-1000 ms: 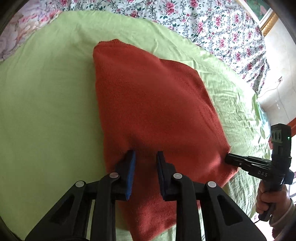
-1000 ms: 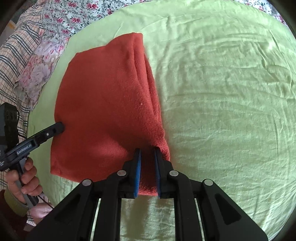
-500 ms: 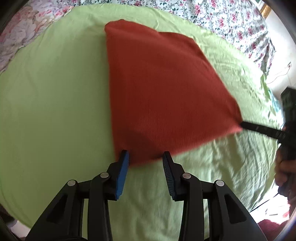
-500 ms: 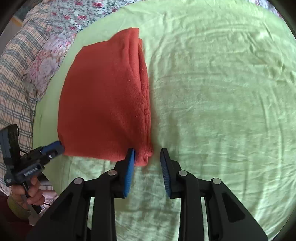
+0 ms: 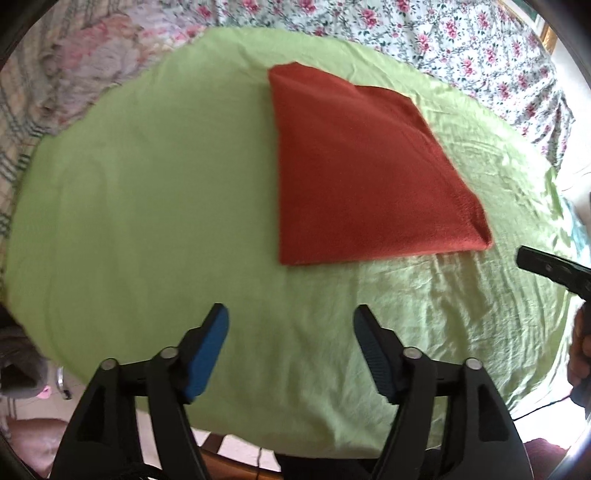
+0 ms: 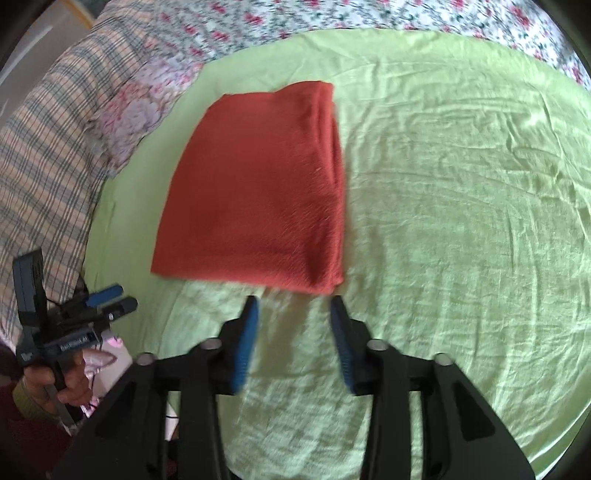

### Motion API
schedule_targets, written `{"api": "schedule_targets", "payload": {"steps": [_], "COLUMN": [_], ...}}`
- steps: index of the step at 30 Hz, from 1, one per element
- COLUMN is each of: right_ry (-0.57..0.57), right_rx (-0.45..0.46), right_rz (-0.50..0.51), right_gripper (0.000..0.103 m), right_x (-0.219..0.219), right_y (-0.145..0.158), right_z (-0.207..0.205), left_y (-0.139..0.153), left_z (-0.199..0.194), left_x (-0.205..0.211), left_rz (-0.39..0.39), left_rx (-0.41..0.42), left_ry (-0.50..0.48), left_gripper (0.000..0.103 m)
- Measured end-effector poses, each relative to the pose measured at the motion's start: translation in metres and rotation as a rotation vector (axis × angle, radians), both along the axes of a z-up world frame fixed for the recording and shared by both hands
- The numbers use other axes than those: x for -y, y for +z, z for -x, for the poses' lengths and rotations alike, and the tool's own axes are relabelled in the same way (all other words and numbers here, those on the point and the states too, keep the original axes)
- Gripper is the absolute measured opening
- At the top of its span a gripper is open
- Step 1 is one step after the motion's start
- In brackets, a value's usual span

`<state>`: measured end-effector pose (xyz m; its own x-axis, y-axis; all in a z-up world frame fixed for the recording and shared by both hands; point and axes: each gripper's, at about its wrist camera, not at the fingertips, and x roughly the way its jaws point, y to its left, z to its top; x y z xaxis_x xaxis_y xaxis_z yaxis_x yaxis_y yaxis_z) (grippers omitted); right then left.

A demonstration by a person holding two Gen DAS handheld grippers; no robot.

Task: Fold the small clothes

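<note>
A folded rust-red knit garment [image 5: 362, 173] [image 6: 258, 195] lies flat on the green sheet [image 5: 147, 192]. My left gripper [image 5: 290, 317] hangs above bare sheet below the garment's near edge; its jaws are opening wide and nothing is between them. My right gripper [image 6: 293, 310] sits just short of the garment's near right corner, jaws opening, with only green sheet [image 6: 461, 221] between the blue pads. In the right wrist view the left gripper [image 6: 110, 297] shows at the far left, held by a hand [image 6: 55, 380]. The right gripper's tip [image 5: 543, 264] enters the left wrist view at the right edge.
A floral bedcover [image 5: 443, 33] lies behind the green sheet. A checked blanket [image 6: 44, 155] and a pink flowered pillow [image 6: 136, 110] sit to the left. The sheet's front edge [image 5: 258, 435] drops off to the floor below my left gripper.
Both grippers let go of the red garment's near edge, opened, and drew back toward the front of the bed. The garment now lies flat and squared, apart from both.
</note>
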<state>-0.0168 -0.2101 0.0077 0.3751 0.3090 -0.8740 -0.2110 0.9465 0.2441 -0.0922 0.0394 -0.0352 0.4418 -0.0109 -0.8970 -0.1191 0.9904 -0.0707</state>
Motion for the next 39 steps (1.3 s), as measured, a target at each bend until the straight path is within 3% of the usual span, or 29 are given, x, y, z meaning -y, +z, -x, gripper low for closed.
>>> {"api": "schedule_targets", "payload": {"steps": [2, 5, 8, 15, 21, 30, 39], "right_ry": [0.034, 0.087, 0.141, 0.191, 0.183, 0.191, 0.159], "right_rx": [0.016, 0.037, 0.059, 0.072, 0.064, 0.101, 0.067], "right_rz": [0.009, 0.020, 0.052, 0.111, 0.102, 0.105, 0.101], "right_gripper": [0.068, 0.080, 0.081, 0.087, 0.087, 0.091, 0.091], "right_x": [-0.006, -0.012, -0.016, -0.017, -0.024, -0.041, -0.046], "right_y": [0.001, 0.002, -0.001, -0.002, -0.009, -0.002, -0.015], "right_z": [0.009, 0.027, 0.043, 0.071, 0.072, 0.030, -0.017], "left_y": [0.002, 0.003, 0.001, 0.001, 0.014, 0.037, 0.024], "left_z": [0.006, 0.022, 0.033, 0.048, 0.030, -0.017, -0.063], "left_x": [0.002, 0.007, 0.010, 0.015, 0.016, 0.028, 0.023], "left_rz": [-0.036, -0.106, -0.192, -0.246, -0.266, -0.310, -0.265], "left_rx": [0.003, -0.002, -0.007, -0.007, 0.029, 0.106, 0.064], "left_ry": [0.014, 0.019, 0.027, 0.019, 0.000, -0.035, -0.019], "left_gripper": [0.081, 0.084, 0.085, 0.090, 0.091, 0.092, 0.092]}}
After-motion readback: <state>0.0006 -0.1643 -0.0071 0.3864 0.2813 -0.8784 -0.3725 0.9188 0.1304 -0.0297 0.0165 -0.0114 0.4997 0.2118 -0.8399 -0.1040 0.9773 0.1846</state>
